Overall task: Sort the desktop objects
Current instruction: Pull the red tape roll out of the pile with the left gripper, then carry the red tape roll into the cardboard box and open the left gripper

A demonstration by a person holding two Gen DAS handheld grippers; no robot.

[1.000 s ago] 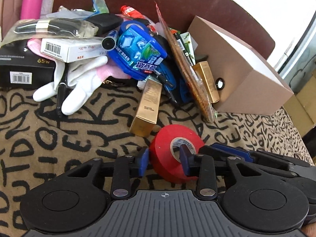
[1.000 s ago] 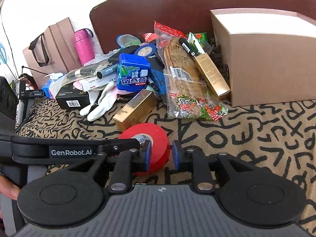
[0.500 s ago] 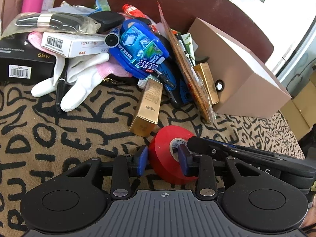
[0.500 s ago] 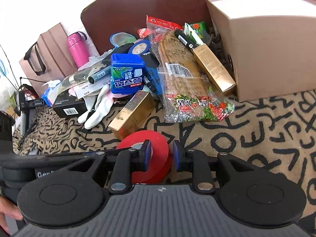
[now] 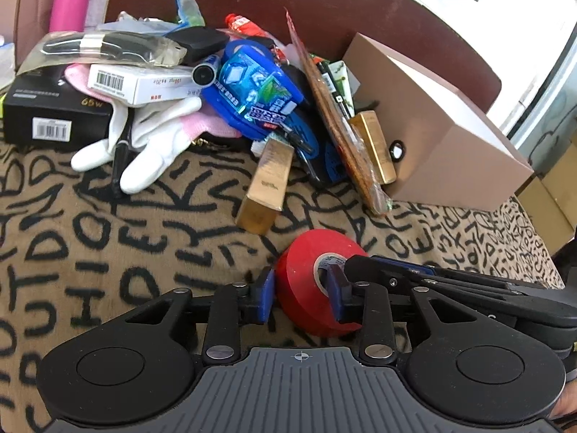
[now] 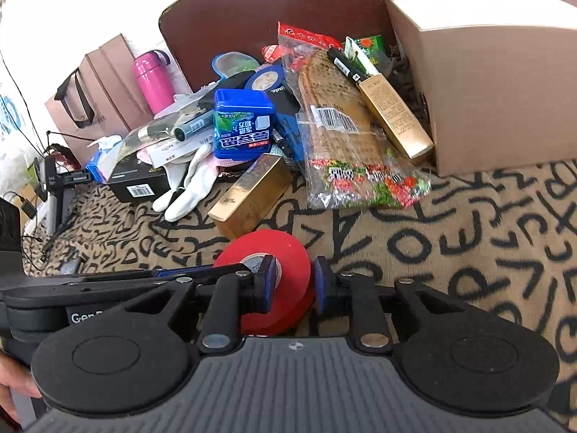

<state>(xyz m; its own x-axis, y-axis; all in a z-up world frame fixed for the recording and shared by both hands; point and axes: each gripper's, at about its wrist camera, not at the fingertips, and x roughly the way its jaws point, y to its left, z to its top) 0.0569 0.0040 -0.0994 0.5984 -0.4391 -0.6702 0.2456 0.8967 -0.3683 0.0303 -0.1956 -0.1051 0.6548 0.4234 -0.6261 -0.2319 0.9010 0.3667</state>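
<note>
A red tape roll (image 5: 299, 263) (image 6: 267, 245) lies flat on the patterned cloth (image 5: 108, 234), and both grippers hold it. My left gripper (image 5: 299, 294) is shut on the roll's left wall, one pad outside and the other in the core. In the right wrist view my right gripper (image 6: 295, 283) is shut on the roll's right wall, its left pad in the core and its right pad on the outer rim. The right gripper's fingers (image 5: 432, 278) reach in from the right in the left wrist view.
Just behind the roll lies a gold box (image 5: 268, 184) (image 6: 249, 191). Further back is a heap: white gloves (image 5: 151, 144), blue gum box (image 6: 243, 126), black box (image 5: 54, 115), snack packet (image 6: 346, 137). A brown cardboard box (image 5: 440, 137) (image 6: 497, 90) stands at the right, a pink bottle (image 6: 153, 79) far left.
The right gripper's finger has slid leftwards into the roll's core, and its view has tilted slightly. The roll and the left gripper have hardly moved.
</note>
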